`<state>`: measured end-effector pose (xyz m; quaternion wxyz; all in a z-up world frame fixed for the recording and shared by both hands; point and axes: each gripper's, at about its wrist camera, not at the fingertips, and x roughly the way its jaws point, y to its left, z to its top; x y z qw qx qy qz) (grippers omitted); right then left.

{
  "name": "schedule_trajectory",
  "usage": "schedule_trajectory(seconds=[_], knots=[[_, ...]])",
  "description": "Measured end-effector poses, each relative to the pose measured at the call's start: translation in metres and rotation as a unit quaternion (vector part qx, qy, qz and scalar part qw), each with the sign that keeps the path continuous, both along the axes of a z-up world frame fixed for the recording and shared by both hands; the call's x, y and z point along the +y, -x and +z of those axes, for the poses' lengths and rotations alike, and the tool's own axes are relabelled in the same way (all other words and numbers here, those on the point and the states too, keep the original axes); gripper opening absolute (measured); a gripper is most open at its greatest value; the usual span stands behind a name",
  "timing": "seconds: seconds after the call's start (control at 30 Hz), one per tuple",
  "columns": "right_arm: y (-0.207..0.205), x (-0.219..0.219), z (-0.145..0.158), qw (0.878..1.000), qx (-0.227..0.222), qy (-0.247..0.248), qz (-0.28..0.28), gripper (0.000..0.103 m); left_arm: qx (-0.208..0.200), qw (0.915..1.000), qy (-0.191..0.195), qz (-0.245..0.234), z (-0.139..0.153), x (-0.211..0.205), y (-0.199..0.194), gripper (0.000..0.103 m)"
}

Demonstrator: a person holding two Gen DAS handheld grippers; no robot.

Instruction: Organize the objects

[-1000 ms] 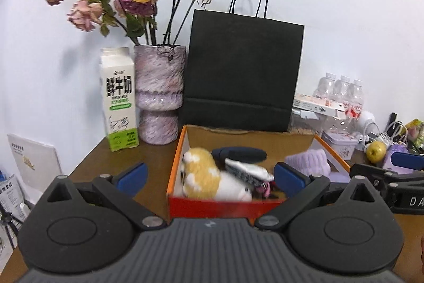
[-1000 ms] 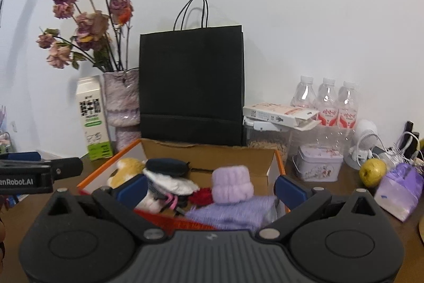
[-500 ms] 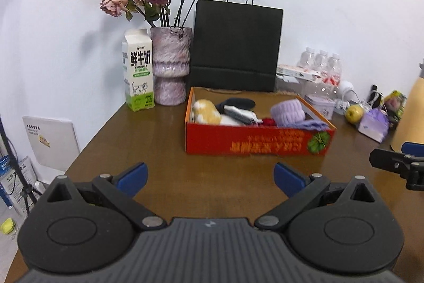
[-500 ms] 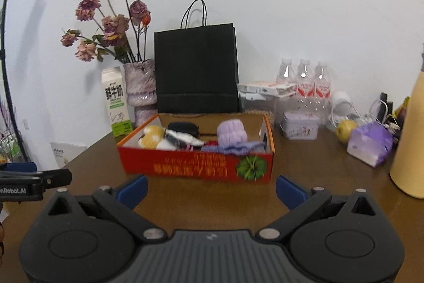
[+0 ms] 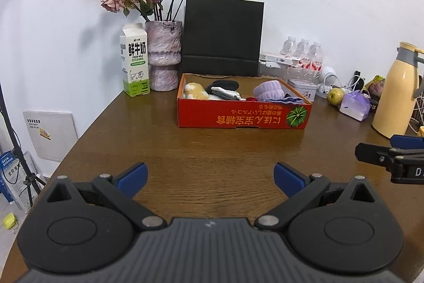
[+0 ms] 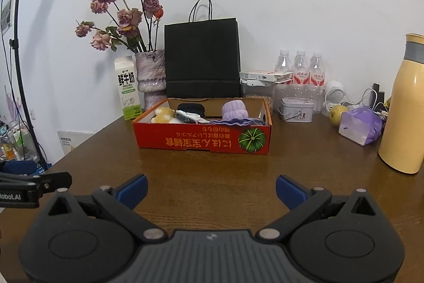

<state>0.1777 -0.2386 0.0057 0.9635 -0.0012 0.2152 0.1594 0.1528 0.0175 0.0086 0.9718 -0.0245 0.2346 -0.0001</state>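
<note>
The red cardboard box (image 5: 243,114) sat on the brown table (image 5: 212,158), toward its back edge, just in front of a black paper bag (image 5: 222,36). Its front wall carried yellow upside-down lettering and a green pumpkin picture at the right end. Inside lay a yellow-and-white plush toy (image 5: 194,93) at the left, a black rolled item (image 5: 225,84) and a grey-and-white piece behind and beside it, then a rolled lilac band (image 5: 267,92) over a folded purple cloth (image 5: 292,100) at the right. A milk carton (image 5: 134,60) and a vase of dried roses (image 5: 164,55) stood left of the box; a yellow flask (image 5: 396,94) stood well to the right. The left gripper (image 5: 210,175) hung over bare table with its jaws wide apart and empty, and so did the right gripper (image 6: 211,187). A second earlier both grippers had been right at the box, its contents filling the views; since then both had pulled well back, so the whole box and much bare tabletop showed in front of them. The box's contents lay as before.
</note>
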Motion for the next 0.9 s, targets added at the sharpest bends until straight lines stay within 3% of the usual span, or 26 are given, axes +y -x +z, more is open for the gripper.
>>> schedule_trajectory(seconds=[0.9], knots=[[0.012, 0.001, 0.003, 1.000, -0.004, 0.001, 0.003, 0.103, 0.000, 1.0000, -0.002, -0.001, 0.002, -0.005, 0.007, 0.103]])
